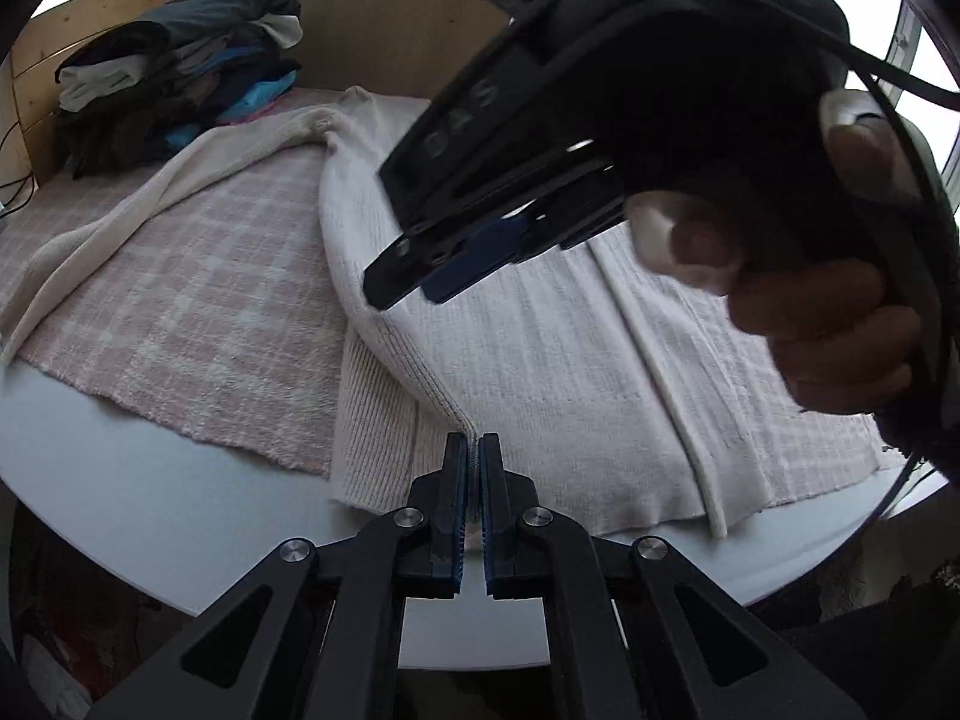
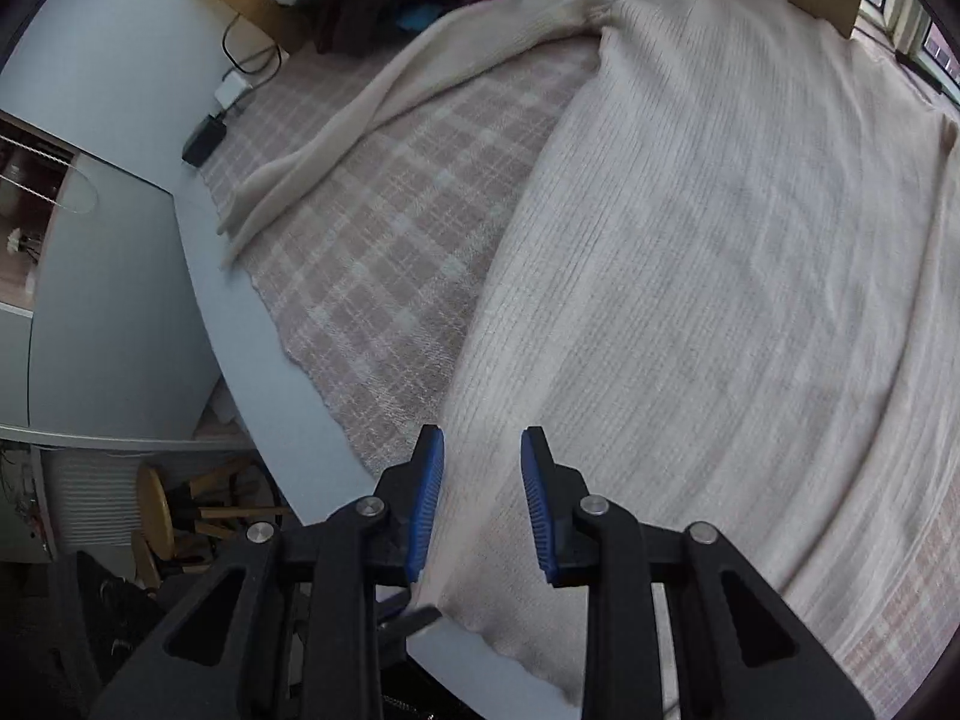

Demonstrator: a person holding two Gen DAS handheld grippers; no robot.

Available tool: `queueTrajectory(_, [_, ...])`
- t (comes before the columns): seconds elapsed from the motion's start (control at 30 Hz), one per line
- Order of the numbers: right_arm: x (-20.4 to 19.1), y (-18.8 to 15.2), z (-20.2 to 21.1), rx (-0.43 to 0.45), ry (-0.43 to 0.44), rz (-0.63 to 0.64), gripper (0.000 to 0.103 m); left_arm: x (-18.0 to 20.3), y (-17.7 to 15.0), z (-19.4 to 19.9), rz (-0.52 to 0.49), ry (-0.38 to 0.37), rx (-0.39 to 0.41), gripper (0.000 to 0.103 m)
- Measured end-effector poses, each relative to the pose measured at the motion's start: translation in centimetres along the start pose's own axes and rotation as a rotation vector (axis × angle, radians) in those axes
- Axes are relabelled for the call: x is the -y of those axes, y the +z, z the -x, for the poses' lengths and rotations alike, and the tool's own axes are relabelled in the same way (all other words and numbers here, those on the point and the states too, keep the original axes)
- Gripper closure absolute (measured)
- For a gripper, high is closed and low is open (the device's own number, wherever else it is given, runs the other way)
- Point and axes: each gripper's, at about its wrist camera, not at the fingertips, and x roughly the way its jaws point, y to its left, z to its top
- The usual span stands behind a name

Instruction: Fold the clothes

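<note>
Left wrist view gives us the left gripper (image 1: 474,450) with its fingers pressed together on a raised fold of the cream sweater (image 1: 540,348), near the ribbed hem at the front of the white table (image 1: 150,480). We see the sweater lying flat on a pink checked cloth (image 1: 198,312) that covers the table, one sleeve (image 1: 150,204) stretched out to the side. Above it the right gripper (image 1: 414,285) hangs in the air, held by a hand (image 1: 810,300), and touches nothing. At the far corner we see a pile of dark and blue clothes (image 1: 180,72).

From the right wrist view, we see the right gripper (image 2: 483,450) with its fingers apart and nothing between them, hovering over the sweater (image 2: 690,270) near its edge beside the checked cloth (image 2: 372,228).
</note>
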Motion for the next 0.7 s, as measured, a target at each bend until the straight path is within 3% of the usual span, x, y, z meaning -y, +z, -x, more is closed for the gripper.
queueTrajectory(0.03, [0.4,0.0,-0.5,-0.011,-0.007,-0.015,0.077,0.1,0.1,-0.3,0.004,-0.007,-0.003,0.1])
queueTrajectory(0.13, [2.2,-0.5,-1.2,-0.007,-0.006,-0.067,0.098,0.2,0.0,-0.1,0.005,-0.02,-0.026,0.098])
queueTrajectory(0.23, [4.8,-1.4,-0.9,0.01,0.06,-0.14,0.098,-1.5,-0.3,1.6,0.068,0.0,0.007,0.091])
queueTrajectory(0.4, [7.3,-2.4,-0.9,0.022,0.124,-0.206,0.098,-3.9,0.3,1.6,0.144,0.014,-0.009,0.091])
queueTrajectory(0.57, [7.7,-2.5,-0.9,0.021,0.18,-0.226,0.098,-1.1,1.4,0.1,0.034,0.007,-0.023,0.086])
queueTrajectory(0.7, [8.1,-2.4,-0.8,0.017,0.205,-0.237,0.098,1.0,1.7,-2.8,-0.083,0.068,-0.088,0.082])
